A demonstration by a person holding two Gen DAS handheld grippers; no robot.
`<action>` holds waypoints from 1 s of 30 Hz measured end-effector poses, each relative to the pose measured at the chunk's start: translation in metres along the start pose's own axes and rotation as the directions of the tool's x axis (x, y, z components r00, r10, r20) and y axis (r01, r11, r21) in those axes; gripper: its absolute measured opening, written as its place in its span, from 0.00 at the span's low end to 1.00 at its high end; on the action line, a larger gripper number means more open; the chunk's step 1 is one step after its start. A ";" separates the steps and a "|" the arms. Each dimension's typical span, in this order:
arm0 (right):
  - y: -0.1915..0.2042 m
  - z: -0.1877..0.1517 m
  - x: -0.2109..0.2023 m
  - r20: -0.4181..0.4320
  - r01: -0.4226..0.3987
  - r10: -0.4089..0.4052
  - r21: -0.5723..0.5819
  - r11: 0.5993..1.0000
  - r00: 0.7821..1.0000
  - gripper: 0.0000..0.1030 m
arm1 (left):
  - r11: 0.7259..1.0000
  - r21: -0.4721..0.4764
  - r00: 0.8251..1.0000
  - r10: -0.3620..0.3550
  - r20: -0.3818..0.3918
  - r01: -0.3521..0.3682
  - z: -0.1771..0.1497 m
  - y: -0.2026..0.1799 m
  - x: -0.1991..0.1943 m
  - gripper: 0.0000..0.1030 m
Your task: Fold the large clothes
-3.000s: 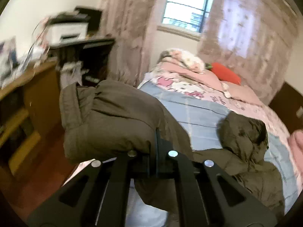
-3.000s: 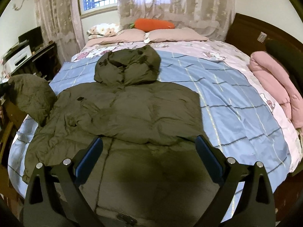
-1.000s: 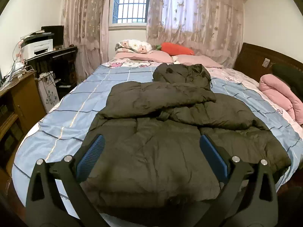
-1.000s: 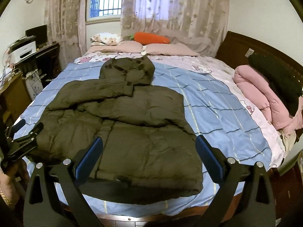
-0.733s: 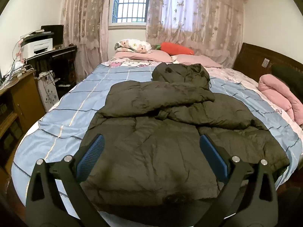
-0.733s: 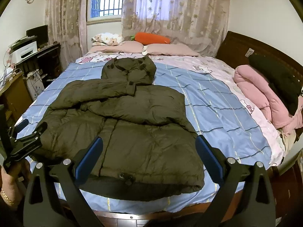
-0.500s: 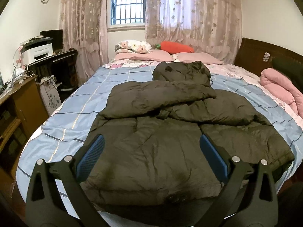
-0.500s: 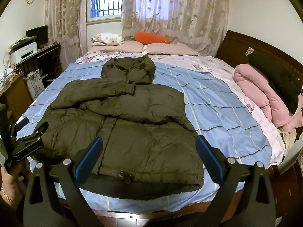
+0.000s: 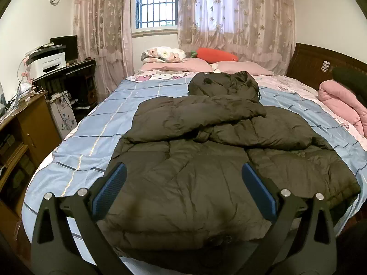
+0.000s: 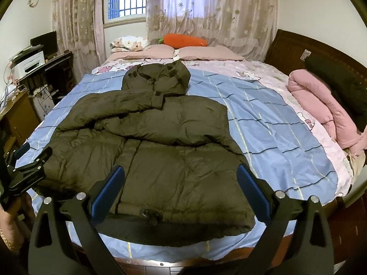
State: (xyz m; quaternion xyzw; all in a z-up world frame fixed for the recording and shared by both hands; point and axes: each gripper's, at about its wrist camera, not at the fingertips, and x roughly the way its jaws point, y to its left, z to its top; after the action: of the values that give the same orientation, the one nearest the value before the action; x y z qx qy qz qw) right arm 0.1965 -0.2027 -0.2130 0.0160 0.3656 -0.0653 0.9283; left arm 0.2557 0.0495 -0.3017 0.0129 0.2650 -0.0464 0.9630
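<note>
Since three seconds ago, left gripper (image 9: 183, 190) has released the sleeve; coat (image 9: 218, 160) lies folded on bed (image 9: 91, 142). Both grippers' fingers, right gripper (image 10: 181, 188) included, stand open, empty.

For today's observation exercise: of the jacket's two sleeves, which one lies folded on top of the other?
The left sleeve, the one reaching toward the hood. It crosses above the right sleeve, whose cuff end disappears beneath it, and its own cuff lies fully exposed.
</note>
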 end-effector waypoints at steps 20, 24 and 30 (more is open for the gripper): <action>-0.012 0.017 0.068 -0.056 -0.055 0.056 0.031 0.998 0.997 0.95 | 1.000 0.014 1.000 0.001 -0.004 -0.001 0.012 0.001 0.008 0.98; -0.027 0.066 0.083 -0.059 -0.105 0.109 0.055 0.993 0.992 0.95 | 0.998 -0.055 0.998 -0.027 -0.062 0.024 0.051 0.016 0.026 0.98; -0.037 0.176 0.136 -0.093 -0.132 0.133 0.013 0.991 0.987 0.95 | 0.989 -0.122 0.968 -0.113 -0.224 0.088 0.163 0.036 0.120 0.98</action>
State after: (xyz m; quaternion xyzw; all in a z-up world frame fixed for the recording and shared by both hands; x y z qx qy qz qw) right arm 0.4097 -0.2677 -0.1762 0.0463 0.4065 -0.0040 0.9125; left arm 0.4448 0.0676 -0.2225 -0.0490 0.3775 -0.0785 0.9214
